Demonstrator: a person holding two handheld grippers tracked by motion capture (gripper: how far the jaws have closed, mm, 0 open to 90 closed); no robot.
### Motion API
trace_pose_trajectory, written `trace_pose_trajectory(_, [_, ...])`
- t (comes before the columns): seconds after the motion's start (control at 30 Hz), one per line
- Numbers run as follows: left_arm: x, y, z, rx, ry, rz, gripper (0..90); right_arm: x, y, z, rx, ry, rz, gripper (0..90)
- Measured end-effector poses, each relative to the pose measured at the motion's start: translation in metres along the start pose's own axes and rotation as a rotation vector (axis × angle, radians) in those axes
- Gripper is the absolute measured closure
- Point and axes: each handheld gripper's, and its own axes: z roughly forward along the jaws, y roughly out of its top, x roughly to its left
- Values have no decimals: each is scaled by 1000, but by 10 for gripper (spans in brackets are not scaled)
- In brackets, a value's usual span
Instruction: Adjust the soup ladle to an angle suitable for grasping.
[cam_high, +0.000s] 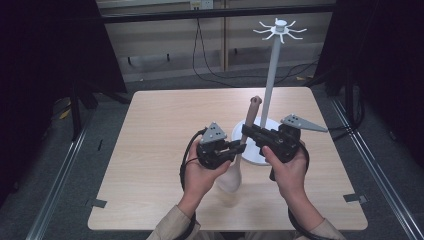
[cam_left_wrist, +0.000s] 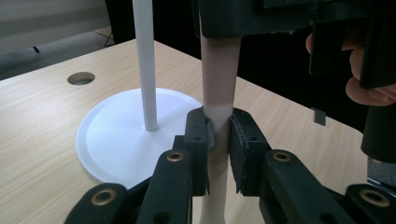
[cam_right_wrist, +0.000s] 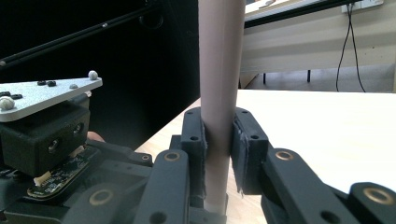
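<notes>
Both tongs clamp the wooden spoon (cam_high: 240, 150): left tongs (cam_left_wrist: 219, 149) low on the handle, right tongs (cam_right_wrist: 218, 149) higher. It looks light, stiff, smooth; mid-handle holds best.

Matt wooden spoon (cam_high: 239, 159) (smooth) — pale laminate table (cam_high: 165, 125)

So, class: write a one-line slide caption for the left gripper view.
Left gripper clamps a spoon handle upright beside the white stand.
</notes>
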Motion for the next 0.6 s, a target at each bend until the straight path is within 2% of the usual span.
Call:
trace_pose_trajectory(0.3, [0,1,0,-6,3,3,785,3,3,1,6,-7,-34,768])
trace_pose_trajectory(0.6, [2,1,1,-46,-19,-9,779,3,8,0,6,0,-46,768])
